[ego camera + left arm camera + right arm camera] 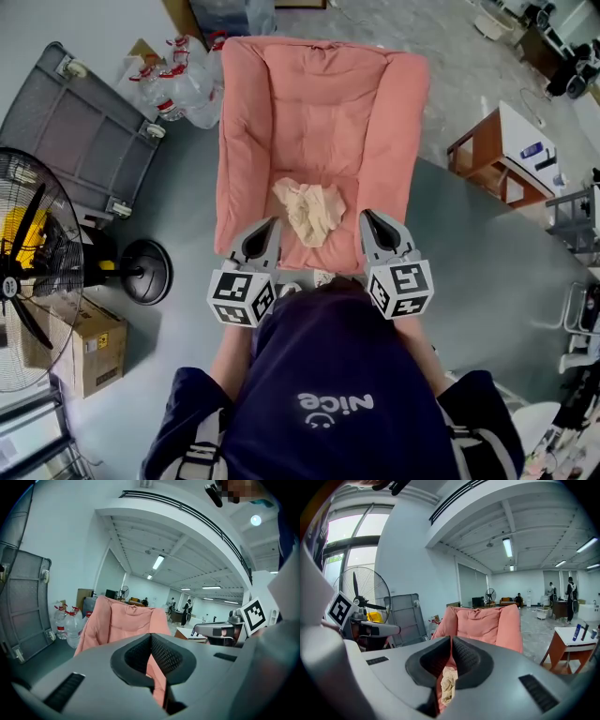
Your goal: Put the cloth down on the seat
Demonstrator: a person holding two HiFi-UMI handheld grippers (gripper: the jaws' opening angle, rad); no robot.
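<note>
Crumpled beige fabric cloth [309,211] was noted lying free on the padded pink fabric seat [319,103]. Left gripper [270,230] and right gripper [370,223] were held beside it, jaws closed on nothing. Placement was judged complete; only withdrawal is called for.

Person: navy short-sleeved T-shirt [328,412], white "Nice" print with a smiley. Dark straps [202,455] with pale stripes at both shoulders. Left tool [271,225] and right tool [367,217]: grey shells, black ribbed pads [164,656], white cubes [241,298] bearing black square markers.
</note>
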